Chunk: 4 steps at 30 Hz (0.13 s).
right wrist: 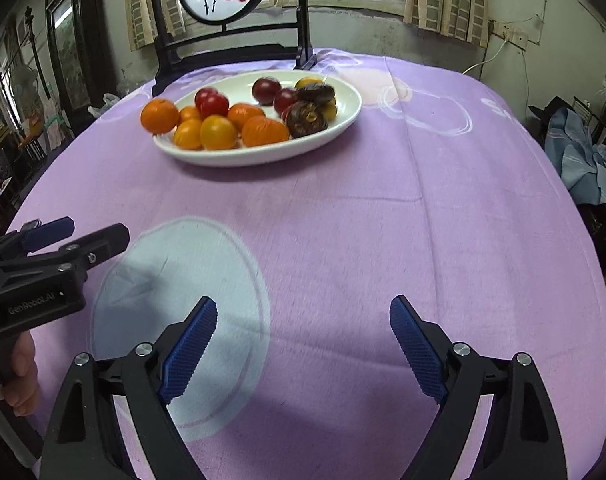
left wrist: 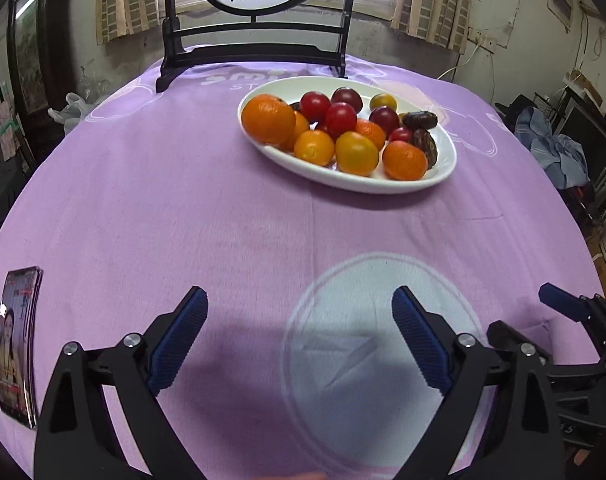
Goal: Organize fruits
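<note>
Nearest the lens, the left gripper (left wrist: 299,308) and the right gripper (right wrist: 303,320) hover side by side over the near part of the purple tablecloth (left wrist: 183,200), each with blue-padded jaws spread wide apart and nothing between them. The fruits (left wrist: 335,132) lie heaped in the white oval plate (left wrist: 449,160) on the far side of the table, before a dark wooden screen stand (left wrist: 255,52). A phone (left wrist: 17,344) lies at the near left edge.

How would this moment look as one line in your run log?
task: organize fruits | left gripper: open, empty | right gripper: open, empty | fruits: all on plate | cloth: bare near fingers
</note>
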### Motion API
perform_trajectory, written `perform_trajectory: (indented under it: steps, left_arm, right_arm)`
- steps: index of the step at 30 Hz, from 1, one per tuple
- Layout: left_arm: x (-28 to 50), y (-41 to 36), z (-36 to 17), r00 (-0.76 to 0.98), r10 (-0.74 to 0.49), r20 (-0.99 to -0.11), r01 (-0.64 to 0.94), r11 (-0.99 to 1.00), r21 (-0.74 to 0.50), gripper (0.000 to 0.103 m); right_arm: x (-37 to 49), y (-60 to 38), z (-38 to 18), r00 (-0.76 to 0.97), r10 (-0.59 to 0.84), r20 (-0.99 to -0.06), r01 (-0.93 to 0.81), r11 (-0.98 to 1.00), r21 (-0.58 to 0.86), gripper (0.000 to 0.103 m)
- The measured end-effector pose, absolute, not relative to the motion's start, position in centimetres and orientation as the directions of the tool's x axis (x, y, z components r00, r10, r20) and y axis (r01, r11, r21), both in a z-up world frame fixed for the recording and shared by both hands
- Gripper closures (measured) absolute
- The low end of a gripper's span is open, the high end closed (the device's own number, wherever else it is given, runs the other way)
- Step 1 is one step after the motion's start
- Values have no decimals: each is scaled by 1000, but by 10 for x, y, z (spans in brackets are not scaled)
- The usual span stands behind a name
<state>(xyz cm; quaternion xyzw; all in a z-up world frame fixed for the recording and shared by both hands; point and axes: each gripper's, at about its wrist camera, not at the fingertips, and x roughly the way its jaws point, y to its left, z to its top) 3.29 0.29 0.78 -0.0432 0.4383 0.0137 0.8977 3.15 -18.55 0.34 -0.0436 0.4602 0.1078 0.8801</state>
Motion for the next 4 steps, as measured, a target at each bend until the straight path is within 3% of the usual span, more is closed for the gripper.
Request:
perform_trajectory:
  steps: [4]
  left_arm:
    - [24,-1,5,622,-1,-783,-48,998,-40,12]
  right_arm:
    - [30,-182,-10,514,160,-843,-237,971,40,14]
